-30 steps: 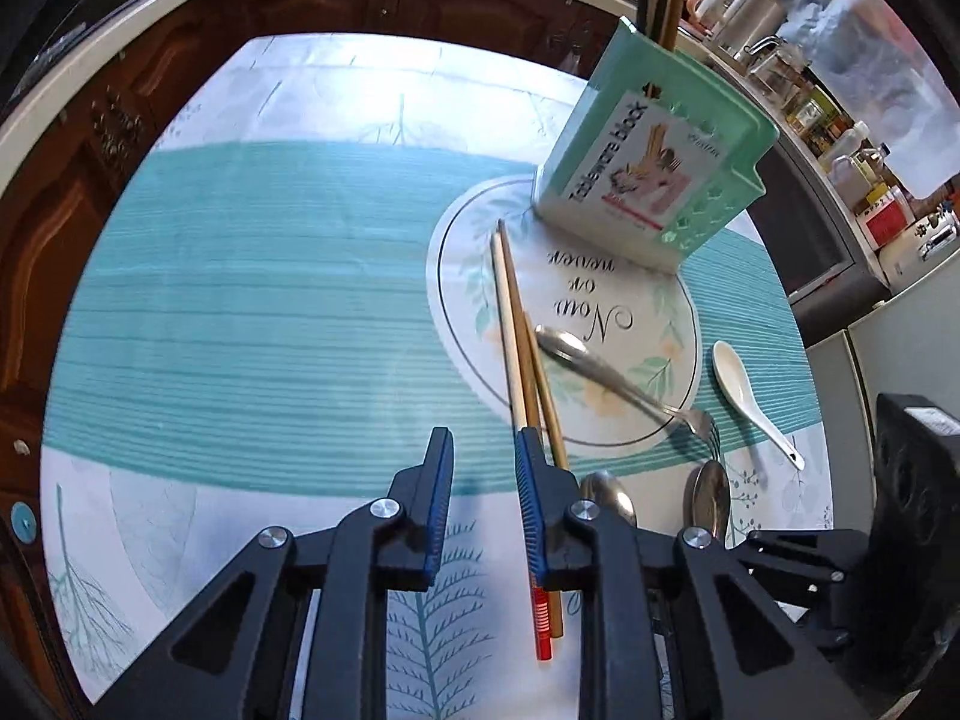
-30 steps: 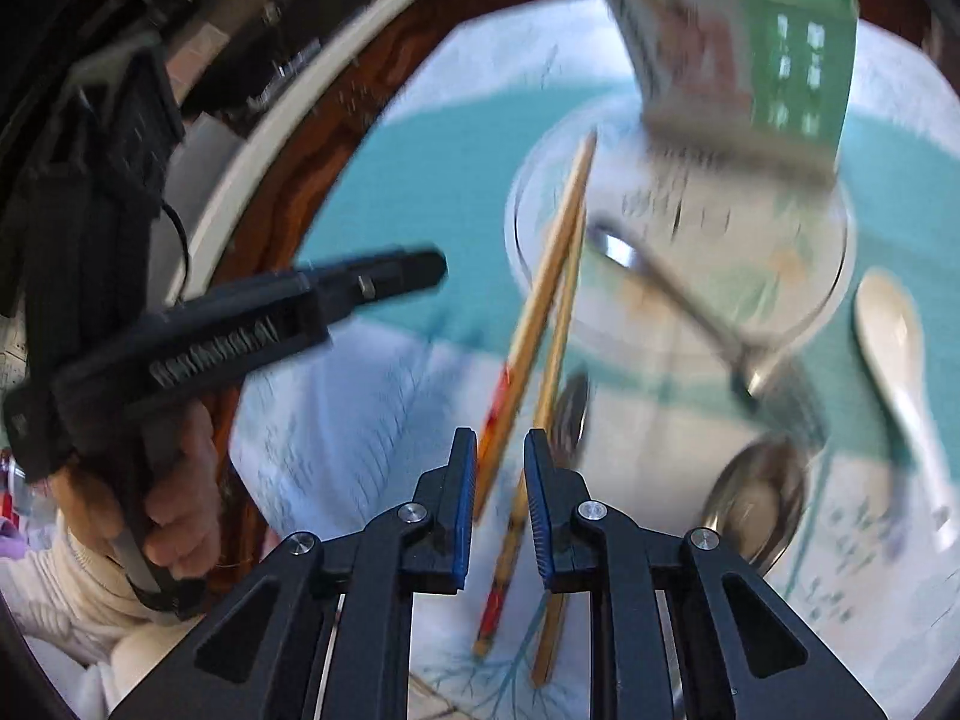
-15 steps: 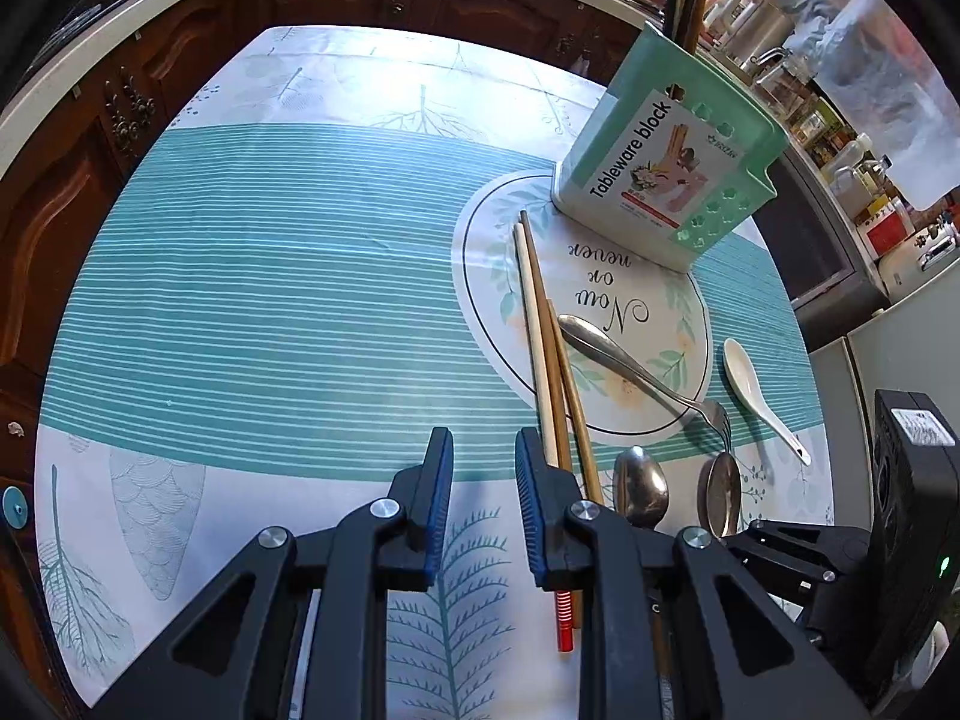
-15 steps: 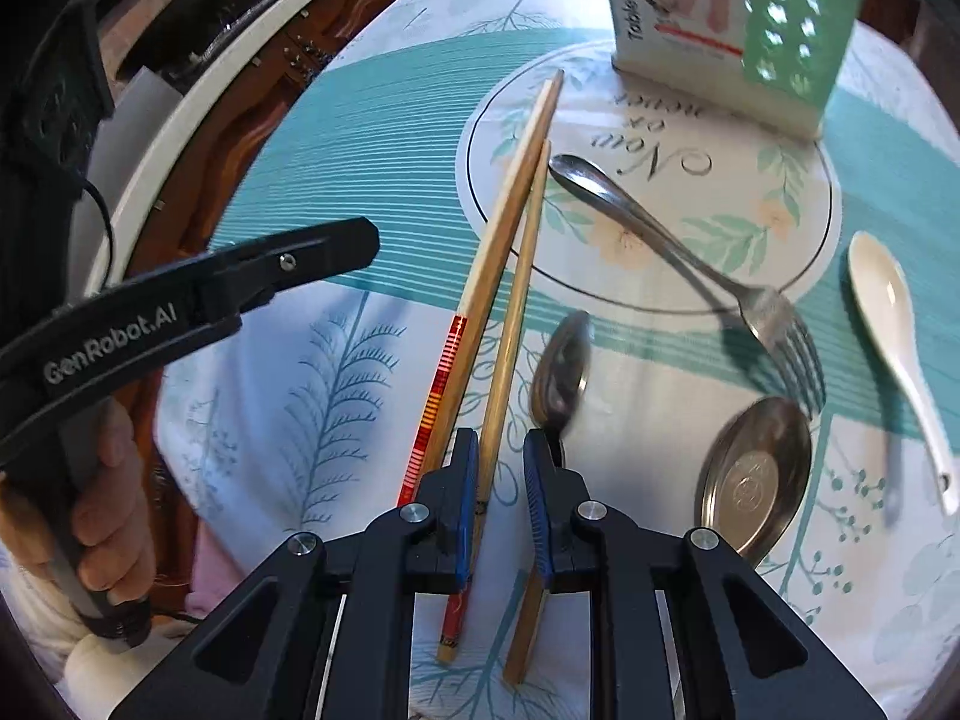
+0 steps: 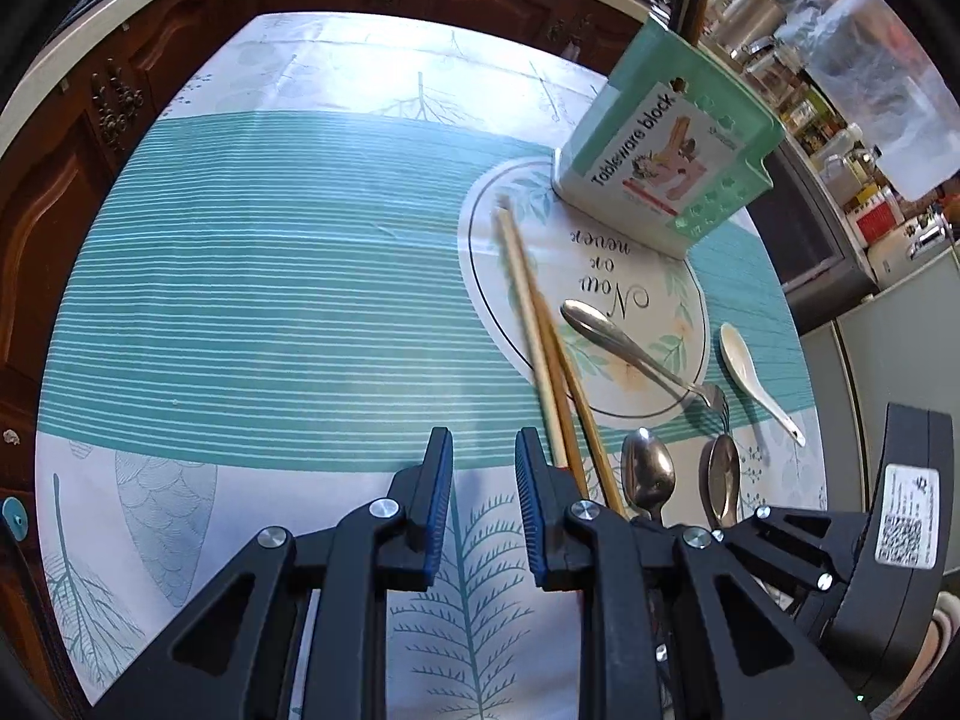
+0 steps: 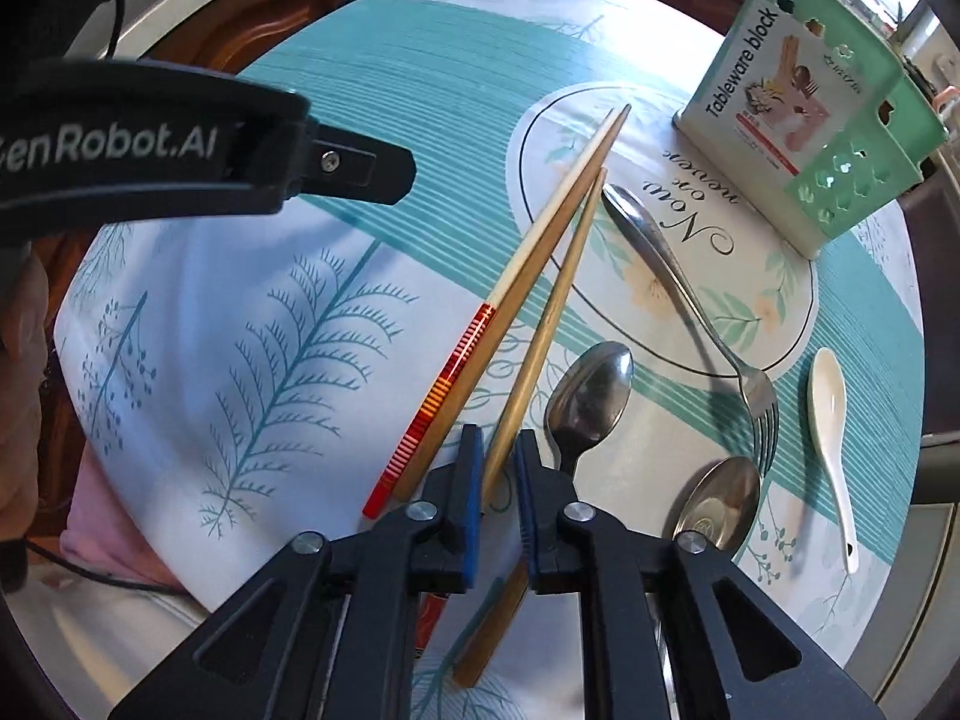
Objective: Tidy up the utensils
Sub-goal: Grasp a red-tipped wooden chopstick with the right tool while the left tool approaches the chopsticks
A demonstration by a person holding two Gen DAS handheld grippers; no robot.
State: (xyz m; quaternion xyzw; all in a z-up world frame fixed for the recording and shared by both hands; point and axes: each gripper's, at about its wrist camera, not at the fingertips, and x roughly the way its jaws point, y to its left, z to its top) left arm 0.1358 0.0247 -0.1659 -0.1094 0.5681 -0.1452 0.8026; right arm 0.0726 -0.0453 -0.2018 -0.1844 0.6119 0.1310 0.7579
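Utensils lie loose on the desk [image 6: 180,420] in front of the green tableware block [image 6: 810,114], our landmark: three chopsticks fan out from the printed circle just before the block toward us, a fork [image 6: 690,294] crosses that circle, and two steel spoons [image 6: 591,396] and a white ceramic spoon [image 6: 831,420] rest on the near side of it, well apart from the block.

We have our right tool [image 6: 498,480] straddling the plain bamboo chopstick [image 6: 540,348], the one nearest the fork. Its jaws have just been closing, with that stick between them; a sliver of gap shows beside the stick, so we judge the pads are not yet pressing. We come at its thick end, probably so the tip can go into the block first.

Our left tool [image 5: 483,498] hovers with jaws apart and nothing between them, just beside the red-banded chopstick [image 6: 438,396] and farther from the block, likely waiting its turn
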